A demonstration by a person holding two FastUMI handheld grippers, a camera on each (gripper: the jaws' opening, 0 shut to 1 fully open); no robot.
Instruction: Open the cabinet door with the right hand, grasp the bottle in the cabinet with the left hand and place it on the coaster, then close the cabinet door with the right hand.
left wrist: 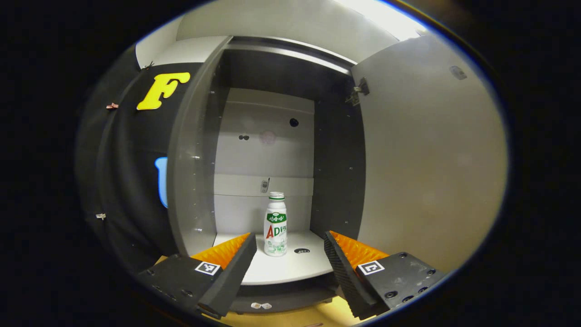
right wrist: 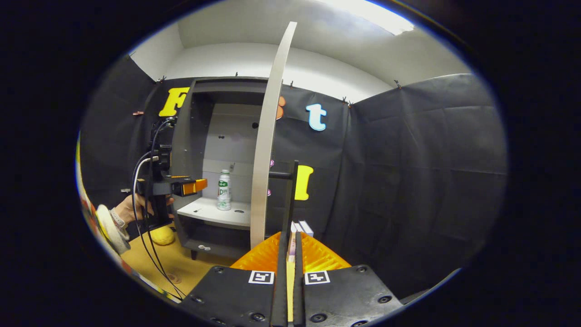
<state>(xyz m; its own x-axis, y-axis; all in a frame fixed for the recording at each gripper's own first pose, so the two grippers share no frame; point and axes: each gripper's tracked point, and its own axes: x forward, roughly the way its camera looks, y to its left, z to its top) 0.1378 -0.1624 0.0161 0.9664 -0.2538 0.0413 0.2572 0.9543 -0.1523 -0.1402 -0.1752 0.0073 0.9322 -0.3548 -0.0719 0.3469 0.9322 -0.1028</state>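
The left gripper [left wrist: 287,254] has its fingers spread wide and empty, framing the small green-and-white drink bottle [left wrist: 275,225] that stands upright on the pale cabinet shelf [left wrist: 290,268], so the grasp will go best if they run straight in level, straddle the body below the cap and close gently without tipping it. The right gripper [right wrist: 288,254] is pinched almost closed on the dark bar handle [right wrist: 290,200] of the cabinet door [right wrist: 268,136], holding it swung open. A hand [right wrist: 131,206] carries the left gripper level at the cabinet mouth, near the shelf front.
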